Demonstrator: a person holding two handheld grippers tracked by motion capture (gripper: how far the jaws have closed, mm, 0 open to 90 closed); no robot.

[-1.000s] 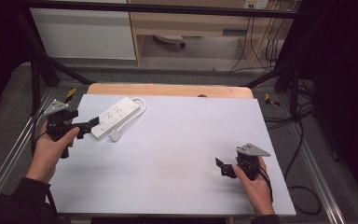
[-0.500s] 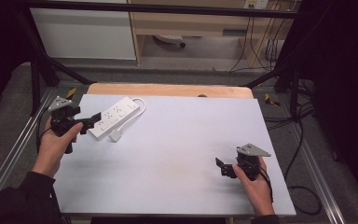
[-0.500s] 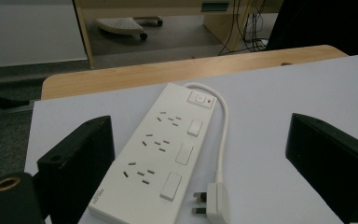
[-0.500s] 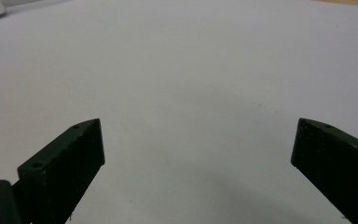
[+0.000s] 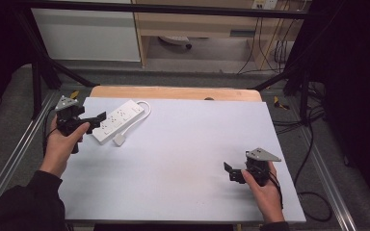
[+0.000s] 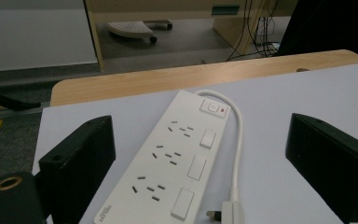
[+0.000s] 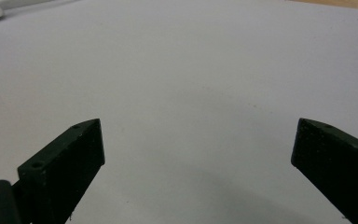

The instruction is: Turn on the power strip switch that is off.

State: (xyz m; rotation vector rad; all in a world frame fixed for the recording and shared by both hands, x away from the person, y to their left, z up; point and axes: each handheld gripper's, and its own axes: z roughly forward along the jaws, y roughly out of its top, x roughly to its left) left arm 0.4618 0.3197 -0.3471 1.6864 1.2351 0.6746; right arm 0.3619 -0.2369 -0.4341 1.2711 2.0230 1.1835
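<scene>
Power strip (image 5: 118, 121) lies flat at the counter's (image 5: 183, 159) 10 o'clock corner, just beyond the left gripper (image 5: 96, 119), whose spread jaws frame its near end without contact. Right gripper (image 5: 230, 172), at 4 o'clock, gapes empty, well apart.

materials: mostly plastic, matt counter sheet, wood edge

power strip (image 6: 177, 161) smooth white plastic, slight sheen, cable (image 6: 237, 140) and plug (image 6: 227, 212) the same. left tongs (image 6: 205, 163) and right tongs (image 7: 198, 172) matt black plastic. counter (image 5: 183, 159) matt pale grey, smooth; far strip bare light wood. floor (image 5: 9, 134) rough grey carpet.
</scene>
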